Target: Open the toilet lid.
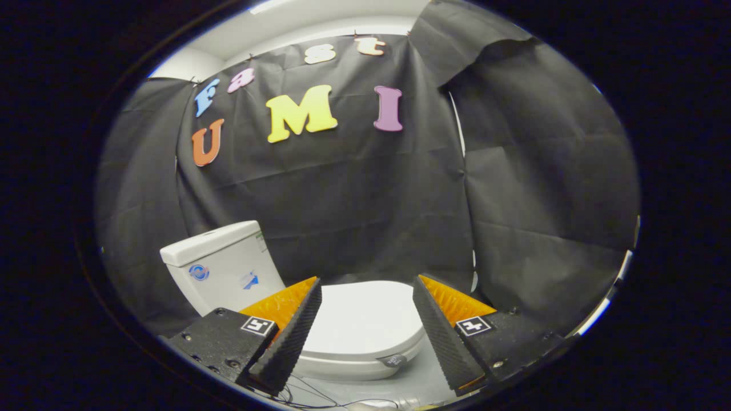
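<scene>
Gripper [365, 297] with its two fingers [288, 342] spread wide apart, holding nothing and touching nothing. The fingers rise from two dark blocks, each block carrying a small square marker [257, 326] on top. Their ridged inner faces turn toward each other across a broad gap.

In that gap, beyond the fingertips and lower down, sits a white toilet. Its lid [365, 322] is down flat, closed over the bowl. The lid's front rim curves round toward the right finger, and a small dark oval tag [394, 360] sits on that rim. The lid is clear of both fingers.

The tank [220, 265] stands upright beyond the left finger, behind the lid. It is white, with a flat cover on top and two small stickers on its front face.

Black cloth [371, 194] hangs behind the toilet as the booth's wall, creased and wrinkled, with a second sheet overlapping it to the right. Pale floor [417, 382] shows beneath the bowl, between the fingers. A few thin wires [320, 399] trail across that floor just under the left finger.
</scene>
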Action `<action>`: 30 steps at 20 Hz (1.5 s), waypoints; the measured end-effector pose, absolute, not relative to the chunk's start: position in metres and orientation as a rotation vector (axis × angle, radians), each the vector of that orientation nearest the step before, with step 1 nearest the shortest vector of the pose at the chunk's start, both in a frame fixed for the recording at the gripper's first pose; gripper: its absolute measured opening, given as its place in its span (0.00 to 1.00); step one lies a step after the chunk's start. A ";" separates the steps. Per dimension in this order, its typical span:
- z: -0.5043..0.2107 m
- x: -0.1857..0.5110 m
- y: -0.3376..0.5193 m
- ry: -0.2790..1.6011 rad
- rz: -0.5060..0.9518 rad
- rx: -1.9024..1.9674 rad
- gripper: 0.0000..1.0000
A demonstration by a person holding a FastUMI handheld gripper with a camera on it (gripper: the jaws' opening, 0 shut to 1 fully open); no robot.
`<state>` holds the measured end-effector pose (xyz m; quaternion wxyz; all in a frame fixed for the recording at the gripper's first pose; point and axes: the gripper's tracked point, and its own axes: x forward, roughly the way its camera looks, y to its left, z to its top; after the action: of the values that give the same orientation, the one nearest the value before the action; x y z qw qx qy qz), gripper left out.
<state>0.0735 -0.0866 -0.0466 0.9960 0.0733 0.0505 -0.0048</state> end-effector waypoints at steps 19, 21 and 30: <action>-0.266 0.117 -0.138 0.556 0.013 0.676 0.99; -0.281 0.118 -0.133 0.599 0.022 0.778 0.97; -0.296 0.133 -0.116 0.650 0.097 0.976 0.70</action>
<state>0.1329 -0.1156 -0.2964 0.8319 0.4602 0.3068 0.0458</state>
